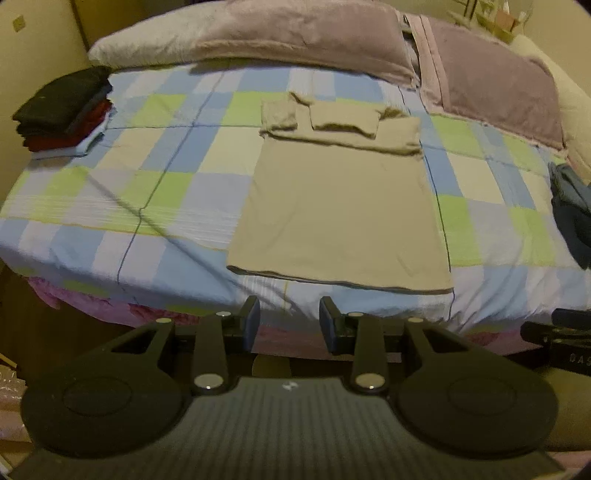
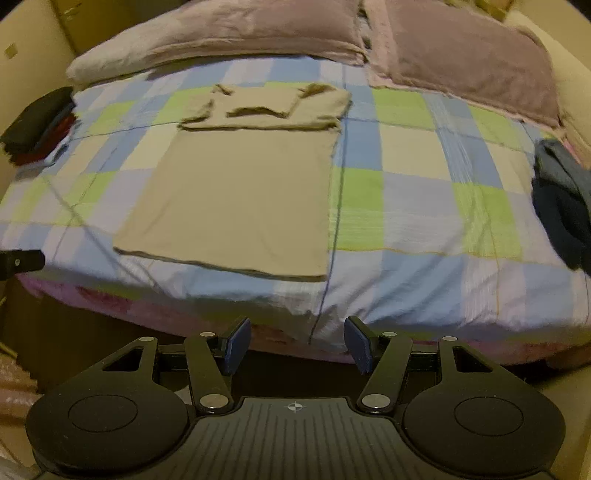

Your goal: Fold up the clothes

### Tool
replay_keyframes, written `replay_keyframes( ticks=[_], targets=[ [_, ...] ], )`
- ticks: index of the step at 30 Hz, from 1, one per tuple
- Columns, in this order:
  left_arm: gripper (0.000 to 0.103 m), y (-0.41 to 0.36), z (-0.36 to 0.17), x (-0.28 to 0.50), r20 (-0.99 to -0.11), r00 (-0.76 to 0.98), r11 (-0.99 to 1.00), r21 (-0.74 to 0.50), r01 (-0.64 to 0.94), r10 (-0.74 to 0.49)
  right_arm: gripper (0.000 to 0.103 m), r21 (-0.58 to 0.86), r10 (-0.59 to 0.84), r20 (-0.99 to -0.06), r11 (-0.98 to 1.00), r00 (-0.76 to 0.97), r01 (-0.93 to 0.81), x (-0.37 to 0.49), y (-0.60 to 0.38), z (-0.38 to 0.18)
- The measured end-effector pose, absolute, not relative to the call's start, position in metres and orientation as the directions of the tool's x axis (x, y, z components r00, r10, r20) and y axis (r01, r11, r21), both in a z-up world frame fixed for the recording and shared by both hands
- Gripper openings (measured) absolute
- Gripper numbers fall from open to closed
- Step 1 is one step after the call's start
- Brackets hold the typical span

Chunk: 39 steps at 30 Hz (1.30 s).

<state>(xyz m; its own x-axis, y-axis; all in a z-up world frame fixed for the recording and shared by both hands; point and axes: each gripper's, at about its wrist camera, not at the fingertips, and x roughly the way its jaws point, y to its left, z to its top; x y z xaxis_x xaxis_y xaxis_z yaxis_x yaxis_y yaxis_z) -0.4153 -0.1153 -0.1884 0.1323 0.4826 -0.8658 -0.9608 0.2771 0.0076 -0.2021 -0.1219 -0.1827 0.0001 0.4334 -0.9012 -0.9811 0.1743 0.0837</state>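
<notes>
A beige shirt (image 1: 340, 206) lies flat on the checked bedspread (image 1: 155, 184), its sides and sleeves folded inward into a long rectangle, collar end toward the pillows. The same beige shirt (image 2: 236, 192) shows left of centre in the right wrist view. My left gripper (image 1: 290, 325) hovers open off the near bed edge, below the shirt's hem, nothing between its fingers. My right gripper (image 2: 295, 343) is also open and empty, held back from the bed edge to the right of the hem. Part of the right gripper (image 1: 561, 339) shows at the left wrist view's right edge.
A stack of folded dark and red clothes (image 1: 62, 110) sits at the bed's far left. A heap of dark blue clothes (image 1: 570, 206) lies at the right edge. Mauve pillows (image 1: 295, 33) line the head of the bed. Floor clutter (image 1: 11, 387) shows at lower left.
</notes>
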Motion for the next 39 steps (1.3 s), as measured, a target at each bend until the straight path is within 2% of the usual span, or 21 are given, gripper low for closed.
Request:
replay_keyframes(
  ticks=[13,24,34,39],
  targets=[
    [0.032,-0.144,-0.158,-0.42,-0.824,0.127,0.26,0.026,-0.965,0.552,0.06,0.088,0.469,-0.883,0.12,-0.022,-0.989,-0.209,-0.148,-0.168],
    [0.033,-0.138,-0.161,-0.418,-0.825,0.146,0.295,0.026,-0.955,0.546,0.059,0.094,0.472,-0.881,0.139,-0.018,-0.986,-0.21,-0.149,-0.168],
    [0.033,-0.079,-0.184,-0.449,-0.83,0.211,0.299,-0.056,-0.953,0.516,0.059,0.168,0.478,-0.878,0.242,-0.033,-0.956,-0.188,-0.129,-0.186],
    [0.032,-0.027,-0.22,-0.476,-0.84,0.26,0.288,-0.131,-0.949,0.476,0.059,0.245,0.507,-0.86,0.297,-0.065,-0.923,-0.162,-0.115,-0.213]
  ],
)
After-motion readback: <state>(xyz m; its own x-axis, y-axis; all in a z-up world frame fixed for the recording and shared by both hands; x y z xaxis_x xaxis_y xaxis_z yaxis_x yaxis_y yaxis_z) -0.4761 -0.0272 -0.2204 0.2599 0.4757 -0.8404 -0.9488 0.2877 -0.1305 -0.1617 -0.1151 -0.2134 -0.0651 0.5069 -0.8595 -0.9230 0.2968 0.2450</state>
